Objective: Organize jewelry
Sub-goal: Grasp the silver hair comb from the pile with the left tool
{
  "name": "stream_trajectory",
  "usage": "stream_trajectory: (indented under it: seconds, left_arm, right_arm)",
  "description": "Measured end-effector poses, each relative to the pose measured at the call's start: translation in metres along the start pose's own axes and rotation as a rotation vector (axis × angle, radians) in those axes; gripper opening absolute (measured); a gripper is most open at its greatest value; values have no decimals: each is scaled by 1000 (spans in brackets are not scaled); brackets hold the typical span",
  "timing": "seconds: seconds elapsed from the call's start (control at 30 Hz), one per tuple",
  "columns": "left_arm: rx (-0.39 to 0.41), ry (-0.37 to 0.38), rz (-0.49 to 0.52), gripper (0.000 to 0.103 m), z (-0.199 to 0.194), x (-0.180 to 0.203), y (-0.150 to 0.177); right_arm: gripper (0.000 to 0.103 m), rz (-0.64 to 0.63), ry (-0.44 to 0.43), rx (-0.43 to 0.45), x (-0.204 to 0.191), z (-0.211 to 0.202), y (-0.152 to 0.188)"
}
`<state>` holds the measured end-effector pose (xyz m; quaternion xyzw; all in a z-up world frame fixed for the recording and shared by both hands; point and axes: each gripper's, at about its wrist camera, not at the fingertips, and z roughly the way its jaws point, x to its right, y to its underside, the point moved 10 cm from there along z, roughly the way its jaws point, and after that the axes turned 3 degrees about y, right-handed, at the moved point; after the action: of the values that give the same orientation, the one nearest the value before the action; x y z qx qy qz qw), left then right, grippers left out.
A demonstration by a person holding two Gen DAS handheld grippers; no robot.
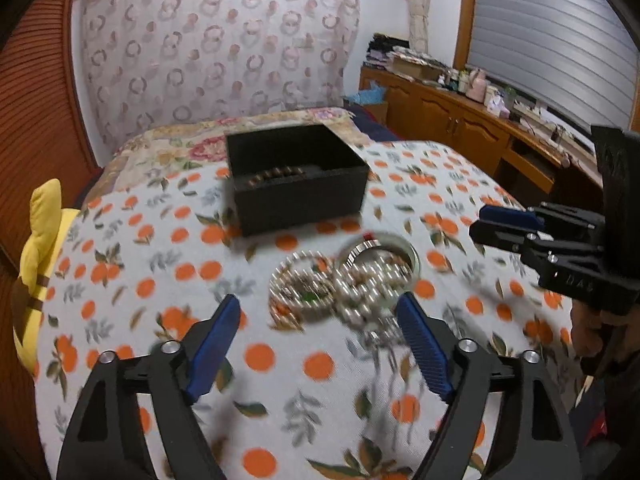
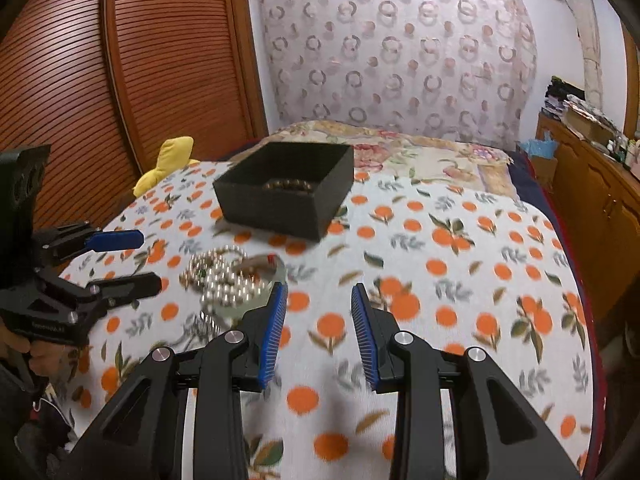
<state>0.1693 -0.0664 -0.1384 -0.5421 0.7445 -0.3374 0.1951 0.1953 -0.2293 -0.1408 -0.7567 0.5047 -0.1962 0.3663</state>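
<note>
At the left edge of the left wrist view a yellow cushion (image 1: 44, 216) lies beside the bed (image 1: 460, 184), which is covered with a cloth printed with oranges. In the upper middle stands the black box (image 1: 296, 178), open on top, with a dark bead bracelet (image 1: 276, 174) already inside. Below it, in the middle of the frame, lies the pile of jewelry (image 1: 340, 284): pearl strings, tangled, and a pale bangle (image 1: 380, 254) at its right side. The left claw (image 1: 320, 344) is wide open, holding nothing, and the pile lies just ahead between its blue pads. At the right edge the right claw (image 1: 496, 226) is seen from the side.

In the right wrist view the same pile (image 2: 224, 280) is at the middle left, and the right claw (image 2: 318, 332) is half open and empty, over bare cloth beside the pile.

I judge that the step in hand is the reach for a next piece. The next move asks the left claw to lower onto one strand only, close on it, and lift it slowly, because the strings may drag each other.
</note>
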Motion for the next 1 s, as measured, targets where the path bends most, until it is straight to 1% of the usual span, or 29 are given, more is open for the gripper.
stream_trajectory:
  seconds: [0.1,0.2,0.3,0.4,0.57,0.7,0.83,0.87,0.9,0.93,1.0]
  left_arm:
    - [-5,28,15,89,0,15,9]
    - [-19,39,31,91,1,28,18]
    - [-42,43,59,91,7,39,24]
    - [-73,59,65,91,14,48,30]
    - [-98,77,71,91,23,57,32]
    - [-124,78,72,91,33,61,33]
    - [-135,62,83,91,41,63,32]
    - [-138,53,87,87,42,63,32]
    - [-145,42,92,81,45,63,32]
    - [-154,32,98,78,47,63,33]
    - [-156,8,121,77,50,64,34]
  right_arm:
    - [55,11,12,2,2,-8,11]
    - [57,19,21,-2,4,-15,22]
    - [64,17,30,-14,8,-21,35]
    - [65,21,37,-25,10,-26,43]
    - [65,32,28,-33,9,-32,54]
    - [65,27,31,-38,9,-33,60]
    - [65,33,31,-38,11,-34,62]
    - [65,34,31,-38,11,-35,62]
    - [65,33,32,-37,11,-35,62]
    - [65,32,32,-37,11,-35,62]
    - [65,31,32,-38,11,-35,63]
